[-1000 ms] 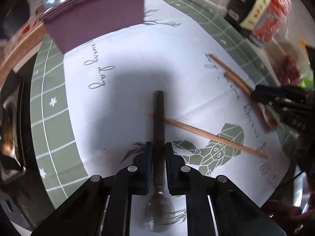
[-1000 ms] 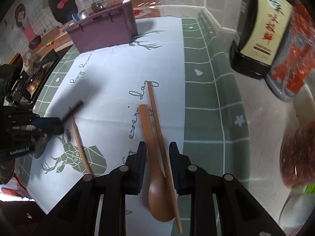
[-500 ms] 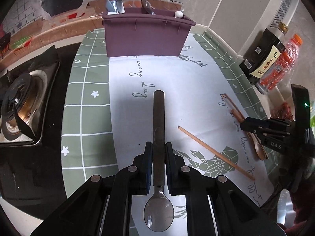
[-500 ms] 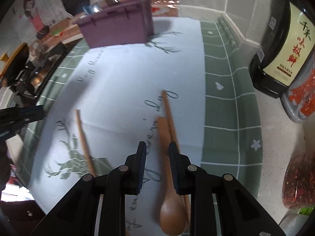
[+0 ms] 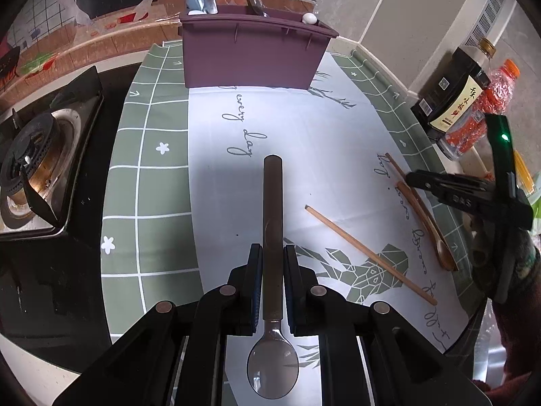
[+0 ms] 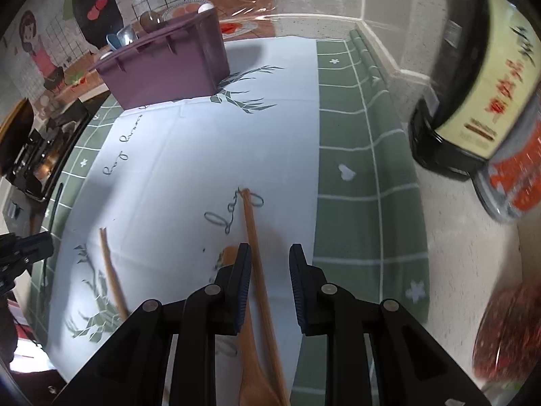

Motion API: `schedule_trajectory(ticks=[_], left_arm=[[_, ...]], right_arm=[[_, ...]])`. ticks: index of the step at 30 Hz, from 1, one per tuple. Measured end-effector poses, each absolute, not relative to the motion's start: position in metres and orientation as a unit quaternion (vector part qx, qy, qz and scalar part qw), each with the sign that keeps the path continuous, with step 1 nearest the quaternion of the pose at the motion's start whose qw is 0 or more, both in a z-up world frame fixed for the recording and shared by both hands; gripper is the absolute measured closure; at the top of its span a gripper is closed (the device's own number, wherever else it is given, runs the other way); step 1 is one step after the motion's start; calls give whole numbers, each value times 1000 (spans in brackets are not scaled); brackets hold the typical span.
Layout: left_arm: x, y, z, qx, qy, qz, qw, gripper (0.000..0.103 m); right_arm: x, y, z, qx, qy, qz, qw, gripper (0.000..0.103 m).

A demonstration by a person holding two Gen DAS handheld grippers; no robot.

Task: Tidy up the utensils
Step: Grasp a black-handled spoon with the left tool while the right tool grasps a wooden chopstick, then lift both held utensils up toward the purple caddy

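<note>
My left gripper (image 5: 273,253) is shut on a metal spoon (image 5: 272,203), held above the mat with its handle pointing forward and its bowl toward the camera. A purple utensil box (image 5: 253,54) stands at the far end of the mat and holds several utensils. My right gripper (image 6: 269,250) hangs low over the mat's right side, open. A wooden chopstick (image 6: 252,223) lies between its jaws, close to the left finger. The wooden spoon (image 6: 250,372) lies beside it, its handle partly hidden under that finger. A second chopstick (image 5: 365,253) lies slantwise on the deer print.
A green and white mat (image 5: 152,186) covers the counter. The gas stove (image 5: 30,169) sits to the left. A dark sauce bottle (image 5: 453,101) and an orange drink bottle (image 5: 480,118) stand at the right, near a red jar (image 6: 500,338). A sleeved hand (image 5: 517,270) holds the right gripper.
The left gripper rose and tilted up with the metal spoon, bringing the box and stove into view. The right gripper shifted right, so the wooden spoon's handle left the gap and the chopstick stays in it.
</note>
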State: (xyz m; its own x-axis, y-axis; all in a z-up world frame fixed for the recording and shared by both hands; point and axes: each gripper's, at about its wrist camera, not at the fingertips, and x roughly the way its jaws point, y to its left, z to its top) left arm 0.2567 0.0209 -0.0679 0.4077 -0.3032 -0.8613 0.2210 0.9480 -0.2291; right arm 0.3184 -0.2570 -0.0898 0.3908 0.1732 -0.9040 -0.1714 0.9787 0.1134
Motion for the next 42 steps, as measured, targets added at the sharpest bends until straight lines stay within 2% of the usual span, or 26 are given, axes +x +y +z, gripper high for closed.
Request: schedule_trajectory(ticks=[4, 6, 7, 10, 20, 32, 36, 42], left_arm=[[257, 20, -66, -43, 519, -157, 839, 91], [256, 21, -64, -45, 517, -156, 841, 91], [256, 21, -63, -46, 514, -157, 842, 91], [256, 23, -59, -50, 510, -156, 844, 91], [253, 22, -44, -54, 490, -156, 856, 91], [248, 32, -16, -85, 454, -154, 873, 91], [248, 35, 0, -99, 418, -150, 890, 91], [259, 39, 50, -126, 319, -137, 929, 91]], right_arm=[[331, -246, -96, -16, 539, 111, 835, 82], [335, -243, -97, -23, 540, 107, 835, 88], [336, -243, -97, -20, 541, 110, 834, 96], [330, -241, -91, -5, 540, 121, 833, 97], [294, -236, -27, 47, 476, 146, 866, 97], [285, -229, 3, 67, 441, 164, 880, 97], [282, -229, 19, 79, 420, 168, 888, 97], [286, -224, 62, 103, 365, 179, 908, 97]])
